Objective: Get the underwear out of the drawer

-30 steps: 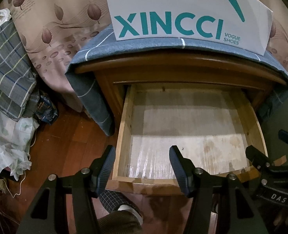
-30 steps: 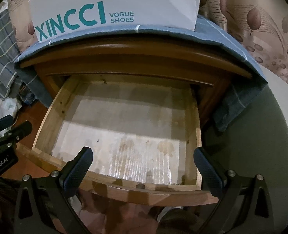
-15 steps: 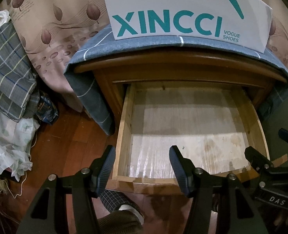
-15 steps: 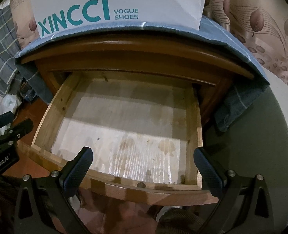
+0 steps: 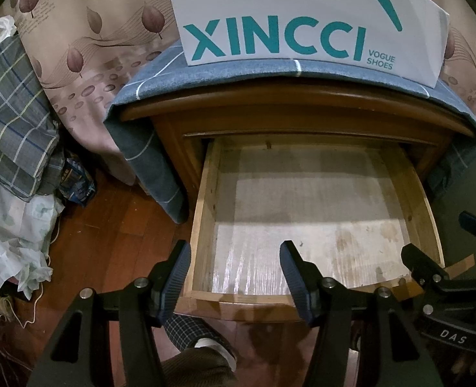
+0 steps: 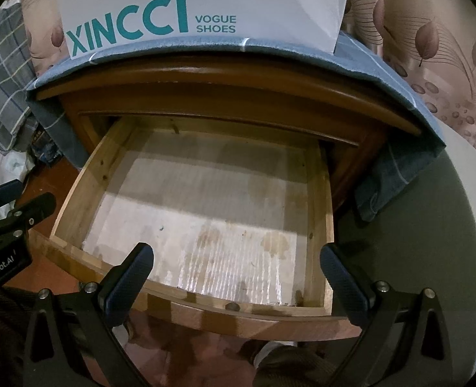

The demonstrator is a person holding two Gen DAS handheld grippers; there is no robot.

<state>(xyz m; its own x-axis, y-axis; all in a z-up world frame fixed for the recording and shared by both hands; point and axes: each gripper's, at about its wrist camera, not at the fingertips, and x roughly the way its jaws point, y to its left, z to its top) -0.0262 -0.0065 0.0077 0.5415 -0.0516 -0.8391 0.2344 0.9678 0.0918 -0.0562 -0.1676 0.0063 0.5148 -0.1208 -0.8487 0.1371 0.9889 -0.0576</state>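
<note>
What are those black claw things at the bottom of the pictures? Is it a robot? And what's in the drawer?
No robot here. A person holds one grabbing tool in each hand, and a camera on each looks along its two fingers. One picture comes from the left tool, the other from the right tool. Both are open and hold nothing. They hang over a pulled-out wooden drawer, which shows only its stained, bare bottom; no underwear is visible. Above it, a white shoe box sits on a blue cloth covering the nightstand.
</note>
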